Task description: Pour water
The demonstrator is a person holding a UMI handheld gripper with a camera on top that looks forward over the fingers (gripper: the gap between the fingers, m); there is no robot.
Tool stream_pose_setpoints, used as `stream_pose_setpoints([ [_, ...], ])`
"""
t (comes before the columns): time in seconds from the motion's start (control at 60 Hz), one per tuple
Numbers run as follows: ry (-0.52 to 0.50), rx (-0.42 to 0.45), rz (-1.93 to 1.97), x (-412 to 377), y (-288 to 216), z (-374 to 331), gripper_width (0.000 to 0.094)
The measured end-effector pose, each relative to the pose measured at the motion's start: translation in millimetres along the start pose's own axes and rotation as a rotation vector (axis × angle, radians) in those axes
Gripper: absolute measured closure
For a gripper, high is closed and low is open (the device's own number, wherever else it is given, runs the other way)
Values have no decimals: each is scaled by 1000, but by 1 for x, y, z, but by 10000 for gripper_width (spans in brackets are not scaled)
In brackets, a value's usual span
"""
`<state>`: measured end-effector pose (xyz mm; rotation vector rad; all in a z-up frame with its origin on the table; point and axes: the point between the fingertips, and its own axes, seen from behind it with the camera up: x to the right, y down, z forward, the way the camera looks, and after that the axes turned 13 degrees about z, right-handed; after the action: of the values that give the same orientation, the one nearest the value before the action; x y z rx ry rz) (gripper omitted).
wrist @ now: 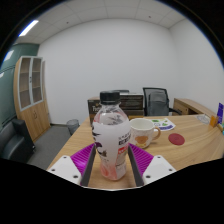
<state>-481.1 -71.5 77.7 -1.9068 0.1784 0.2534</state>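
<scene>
the hand-held gripper [110,172] is clamping a clear plastic water bottle [111,140] between its two pink pads [80,165], one pad pressing on each side of the lower body. the bottle is standing upright between the fingers, its dark cap [110,97] apparently in place, and its base seems to be raised off the wooden counter [190,150], though that cannot be confirmed. a pale cup [144,131] is sitting just beyond and to the right of the bottle, near a plate [163,124] farther right and a small red object [177,141] on the near right. an office chair [155,100] is standing at the far side. the step in hand appears to be carrying the gripped bottle toward the cup. the next move is likely calling for shifting the bottle right until its mouth is above the cup's rim, then tilting it; whether the cap permits flow cannot be judged.
</scene>
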Motion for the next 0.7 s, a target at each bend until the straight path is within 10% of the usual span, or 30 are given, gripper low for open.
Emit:
stream_pose_setpoints([
  [0.317, 20, 46, -65, 0, -6, 14, 645],
  [0.7, -108, 70, 325, -52, -74, 32, 647],
])
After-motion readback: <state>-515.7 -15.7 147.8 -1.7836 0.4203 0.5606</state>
